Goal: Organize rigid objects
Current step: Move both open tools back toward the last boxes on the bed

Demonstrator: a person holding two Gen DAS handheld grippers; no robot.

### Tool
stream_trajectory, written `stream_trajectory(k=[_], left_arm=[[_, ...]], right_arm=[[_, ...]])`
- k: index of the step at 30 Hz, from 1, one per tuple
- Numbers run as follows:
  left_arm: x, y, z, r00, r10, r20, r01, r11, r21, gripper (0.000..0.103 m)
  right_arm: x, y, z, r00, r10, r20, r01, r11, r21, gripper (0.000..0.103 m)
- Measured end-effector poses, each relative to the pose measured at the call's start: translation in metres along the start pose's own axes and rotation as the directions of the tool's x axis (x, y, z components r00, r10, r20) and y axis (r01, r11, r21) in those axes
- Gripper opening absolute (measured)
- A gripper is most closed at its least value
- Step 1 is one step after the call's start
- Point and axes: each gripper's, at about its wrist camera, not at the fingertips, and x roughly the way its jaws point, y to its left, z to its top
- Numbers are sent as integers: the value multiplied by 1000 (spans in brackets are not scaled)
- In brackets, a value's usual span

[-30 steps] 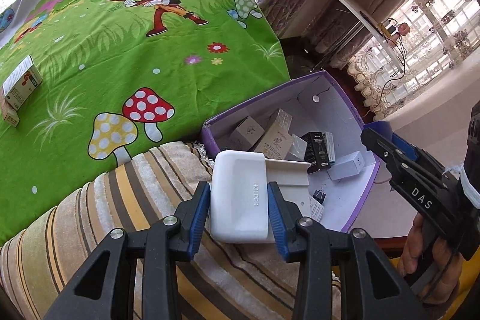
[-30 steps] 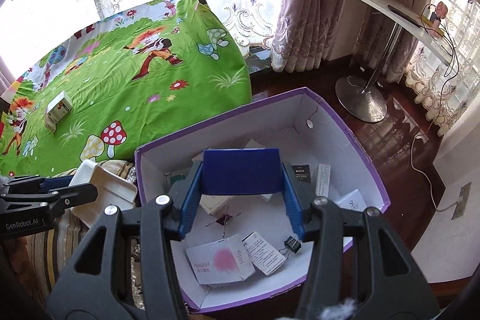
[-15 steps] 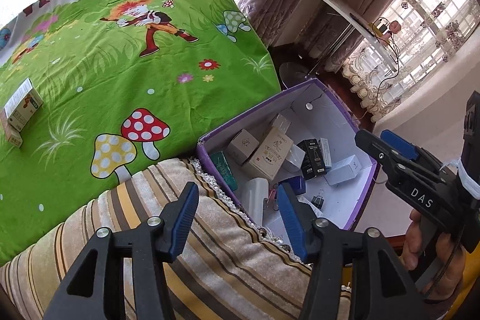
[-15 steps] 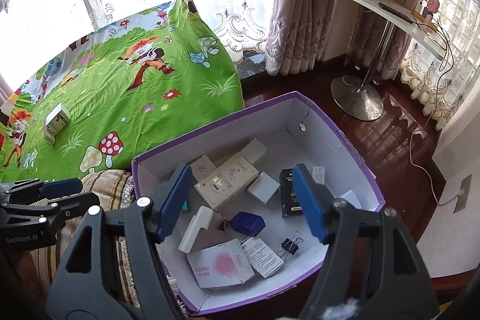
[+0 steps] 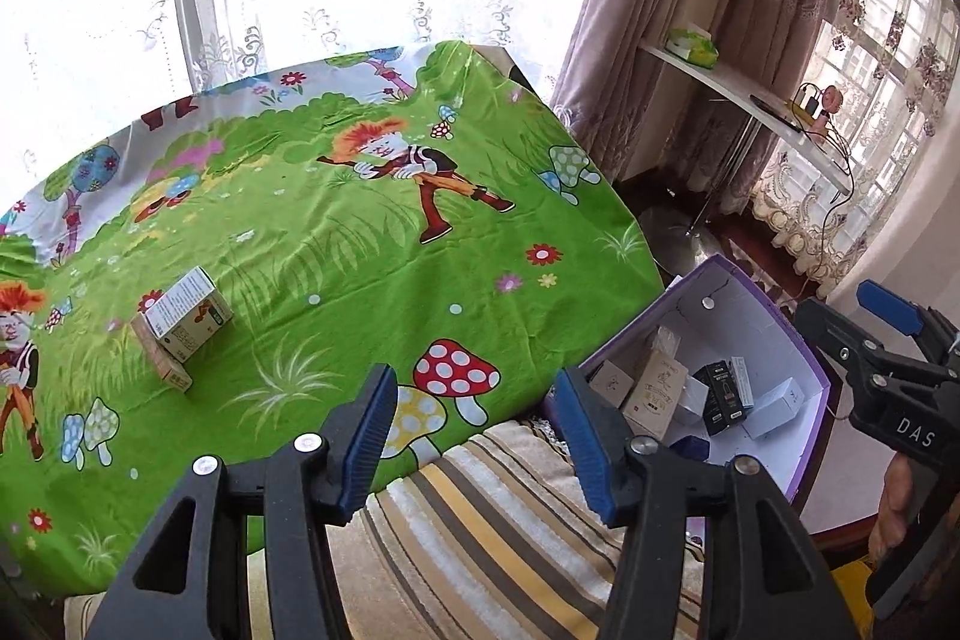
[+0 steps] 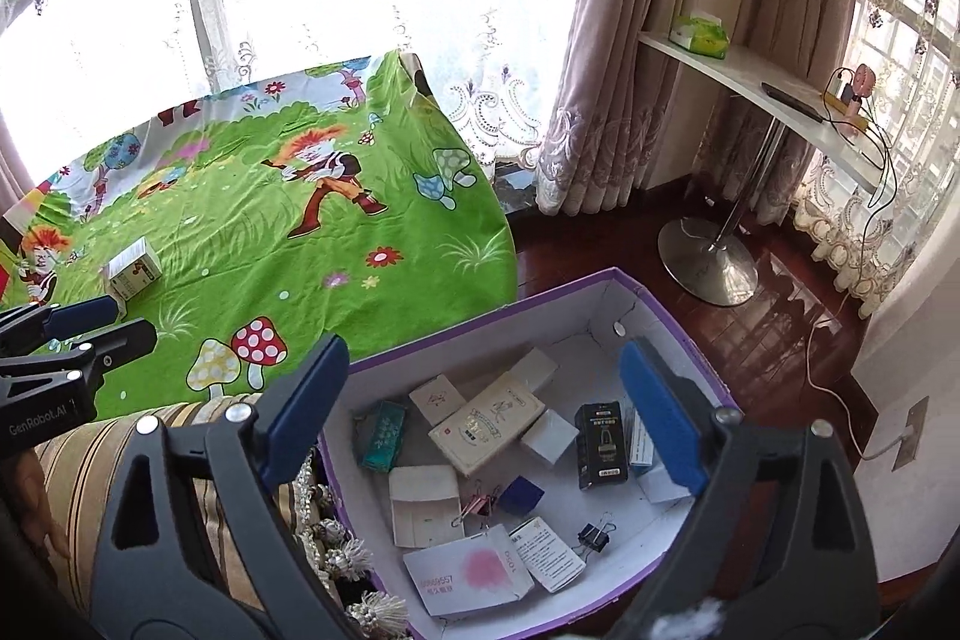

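A purple cardboard box [image 6: 690,334] with a white inside holds several small boxes, cards and binder clips, among them a white holder [image 6: 423,502] and a small blue box [image 6: 521,495]. The box also shows in the left wrist view [image 5: 804,340]. Two small cartons [image 5: 183,316] lie on the green cartoon cloth [image 5: 336,232]; they also show in the right wrist view [image 6: 132,274]. My left gripper [image 5: 474,436] is open and empty above the striped cushion. My right gripper [image 6: 486,406] is open and empty above the purple box.
A striped cushion [image 5: 510,538] lies between the green cloth and the box. A white shelf on a metal stand [image 6: 750,88] holds a green tissue pack. Curtains and windows stand behind. Dark wooden floor [image 6: 780,304] lies right of the box.
My left gripper opened and let go of the white holder, which now lies in the purple box. My right gripper opened and let go of the small blue box. Both grippers have risen.
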Motion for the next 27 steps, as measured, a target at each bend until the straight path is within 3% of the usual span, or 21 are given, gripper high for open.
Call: stream_trajectory(k=[4,10,17,27], left_arm=[[-3,30,0,1000,11,23,-9,999,-46,56],[-8,77,0,999,15,48,-9,993,-118,56],[-3,129,-8,999,30,-17,-33,986,-161,56],[14,196,-27,991,79,-111,-105,960,-260,56]], right_arm=[[-1,17,5,998,37,44,-37,999,-3,98],[6,38,14,995,98,36,-98,995,-1,98],[17,68,20,980,199,3,-198,978,-57,98],[34,125,31,964,262,-52,-267,953,-145,98]])
